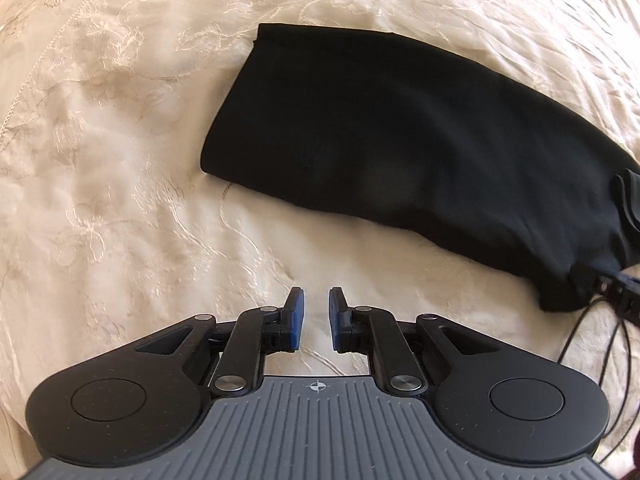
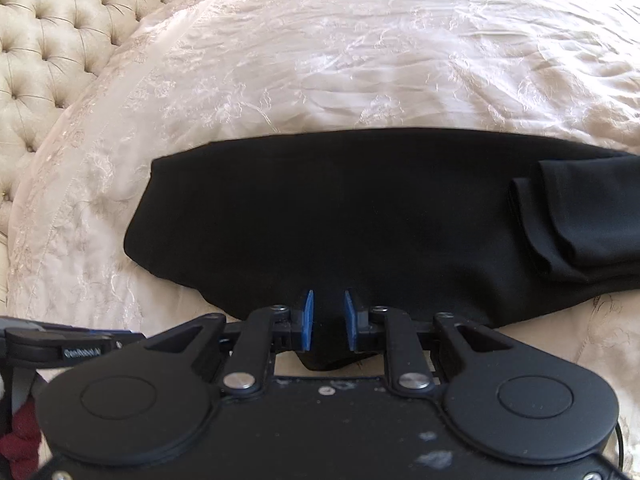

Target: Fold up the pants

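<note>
The black pants (image 1: 420, 136) lie folded in a long band on the cream bedspread. My left gripper (image 1: 316, 300) is open and empty, over bare bedspread just short of the pants' near edge. In the right wrist view the pants (image 2: 340, 216) stretch across the middle, with folded leg ends (image 2: 580, 220) stacked at the right. My right gripper (image 2: 329, 304) is open, its blue pads either side of the pants' near edge, where a fold of cloth lies between the fingers. The right gripper also shows at the pants' right end in the left wrist view (image 1: 616, 288).
The embroidered cream bedspread (image 1: 120, 160) covers the whole surface. A tufted headboard (image 2: 48, 40) stands at the upper left in the right wrist view. Black cables (image 1: 608, 344) trail at the right. The left gripper's body (image 2: 52, 344) sits at the left edge.
</note>
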Tool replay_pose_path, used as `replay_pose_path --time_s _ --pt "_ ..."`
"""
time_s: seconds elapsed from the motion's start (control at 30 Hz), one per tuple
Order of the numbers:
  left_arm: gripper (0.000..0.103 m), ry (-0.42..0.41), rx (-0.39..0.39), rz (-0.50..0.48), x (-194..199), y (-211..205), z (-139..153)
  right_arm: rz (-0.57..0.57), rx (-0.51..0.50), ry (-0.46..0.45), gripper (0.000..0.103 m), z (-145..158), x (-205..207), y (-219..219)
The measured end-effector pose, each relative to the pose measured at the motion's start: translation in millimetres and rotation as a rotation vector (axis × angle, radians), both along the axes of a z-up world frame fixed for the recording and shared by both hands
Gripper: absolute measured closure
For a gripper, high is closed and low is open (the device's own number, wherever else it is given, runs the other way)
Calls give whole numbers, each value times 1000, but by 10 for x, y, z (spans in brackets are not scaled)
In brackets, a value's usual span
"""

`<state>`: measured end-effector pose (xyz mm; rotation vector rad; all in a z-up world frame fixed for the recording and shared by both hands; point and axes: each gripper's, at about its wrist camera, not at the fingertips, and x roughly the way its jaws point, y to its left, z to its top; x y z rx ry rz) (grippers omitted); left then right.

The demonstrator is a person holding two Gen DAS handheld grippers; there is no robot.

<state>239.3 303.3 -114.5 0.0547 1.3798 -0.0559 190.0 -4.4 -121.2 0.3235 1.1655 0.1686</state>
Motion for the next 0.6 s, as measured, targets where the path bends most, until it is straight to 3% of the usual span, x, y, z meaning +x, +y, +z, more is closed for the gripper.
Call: replay_pose_path --time_s 0.13,0.23,0.37,0.5,0.6 --pt "90 -13 -29 9 175 193 -4 -19 -74 116 83 -260 -60 157" --pt "89 -35 -41 19 284 310 6 -39 -99 146 86 -356 -78 177" --pt "70 -76 -74 29 460 463 41 -38 -120 180 86 -415 -21 209" --pt "69 -119 -82 44 694 630 71 -34 -141 193 86 -426 4 234" --pt "63 -116 -76 20 865 691 -1 -45 -148 203 86 -435 23 245"
